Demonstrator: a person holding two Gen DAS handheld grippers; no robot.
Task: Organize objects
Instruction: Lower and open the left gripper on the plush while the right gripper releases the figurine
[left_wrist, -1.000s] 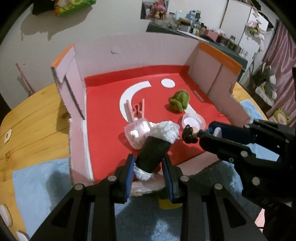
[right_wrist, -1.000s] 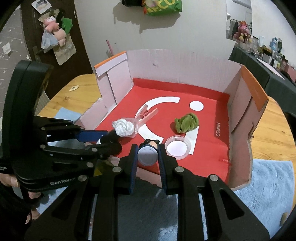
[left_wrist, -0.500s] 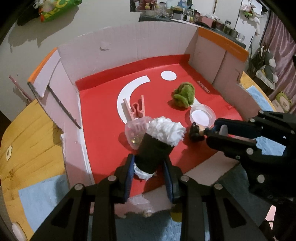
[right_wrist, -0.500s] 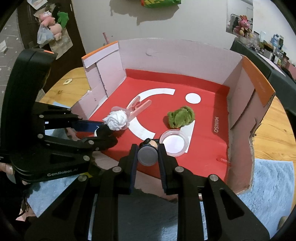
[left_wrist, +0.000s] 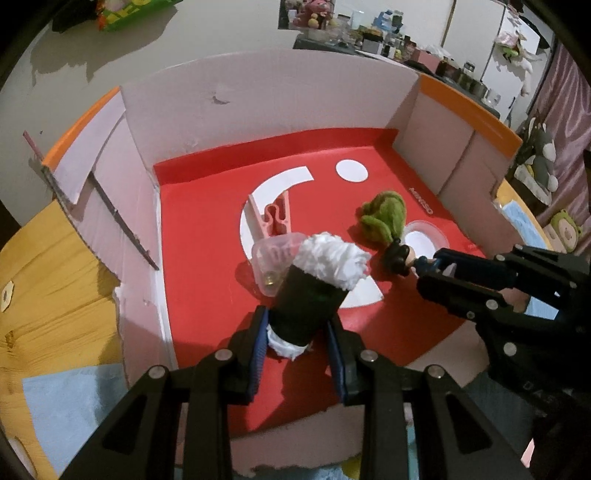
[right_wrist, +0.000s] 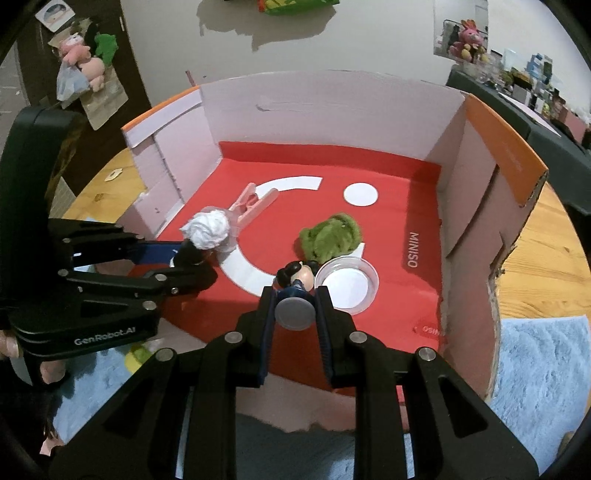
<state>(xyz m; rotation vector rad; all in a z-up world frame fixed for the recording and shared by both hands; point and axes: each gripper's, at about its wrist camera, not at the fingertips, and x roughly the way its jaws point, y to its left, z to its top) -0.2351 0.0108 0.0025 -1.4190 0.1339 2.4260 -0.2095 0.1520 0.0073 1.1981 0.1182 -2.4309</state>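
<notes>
Red lines the floor of the open box (left_wrist: 207, 229) in the left wrist view. The left hand-held gripper (left_wrist: 297, 341) is clamped on a black roll (left_wrist: 308, 306) with white fluff at both ends, held tilted over the near part of the box floor. Just behind the roll lie a clear cup (left_wrist: 271, 258) on its side and a pink clip (left_wrist: 271, 219). A green plush (left_wrist: 384, 218) sits to the right, near a clear lid (left_wrist: 424, 238). The right hand-held gripper (left_wrist: 430, 266) enters from the right, gripping a small figure (left_wrist: 400, 256).

In the right wrist view, the right hand-held gripper (right_wrist: 294, 306) is closed on the figure (right_wrist: 295, 277), its round base towards the camera, just beside the lid (right_wrist: 349, 282). The plush (right_wrist: 330, 238) lies beyond. The left hand-held gripper (right_wrist: 184, 264) holds the roll (right_wrist: 205, 230) at the left. The box stands on a wooden surface (right_wrist: 546, 243).
</notes>
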